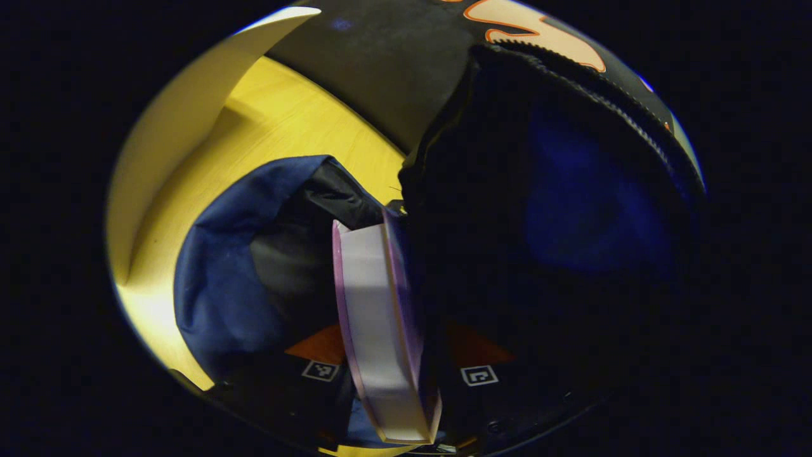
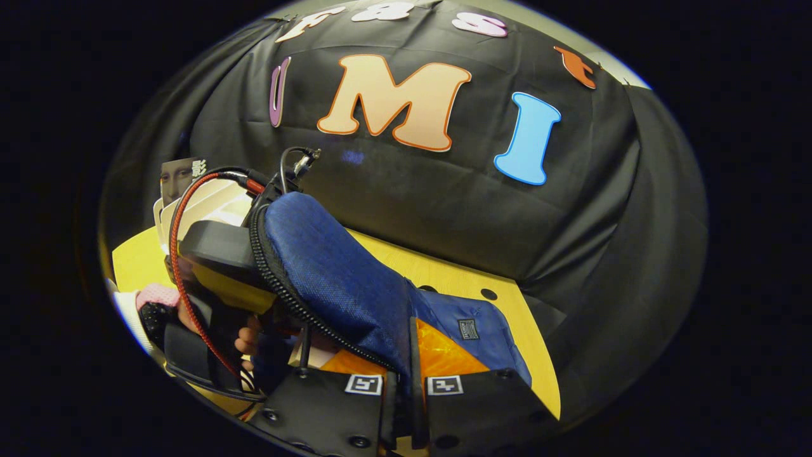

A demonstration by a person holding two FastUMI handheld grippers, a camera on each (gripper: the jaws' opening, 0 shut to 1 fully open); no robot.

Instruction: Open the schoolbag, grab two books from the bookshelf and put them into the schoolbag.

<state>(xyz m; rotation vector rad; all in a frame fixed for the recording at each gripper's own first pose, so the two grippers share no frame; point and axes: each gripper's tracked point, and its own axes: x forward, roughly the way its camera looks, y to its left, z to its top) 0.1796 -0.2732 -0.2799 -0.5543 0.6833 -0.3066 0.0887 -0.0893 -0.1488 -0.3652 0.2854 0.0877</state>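
My left gripper [image 1: 396, 381] is shut on a book [image 1: 374, 304] with a purple cover and white pages, held edge-up. The book points into the open mouth of the blue schoolbag [image 1: 216, 266], whose black lining shows around it. The bag's dark flap [image 1: 571, 190] with its zipper edge rises on the right. In the right gripper view, my right gripper [image 2: 405, 387] is shut on the zipper edge of that blue flap [image 2: 330, 266] and holds it lifted. A hand [image 2: 250, 339] with the other gripper's body and red cable reaches under the flap from the left.
The bag lies on a yellow wooden table [image 2: 482, 279]. A white bookshelf [image 2: 190, 203] with upright books stands at the far left; one of its white panels [image 1: 190, 95] curves close by in the left gripper view. The black cloth wall runs behind the table.
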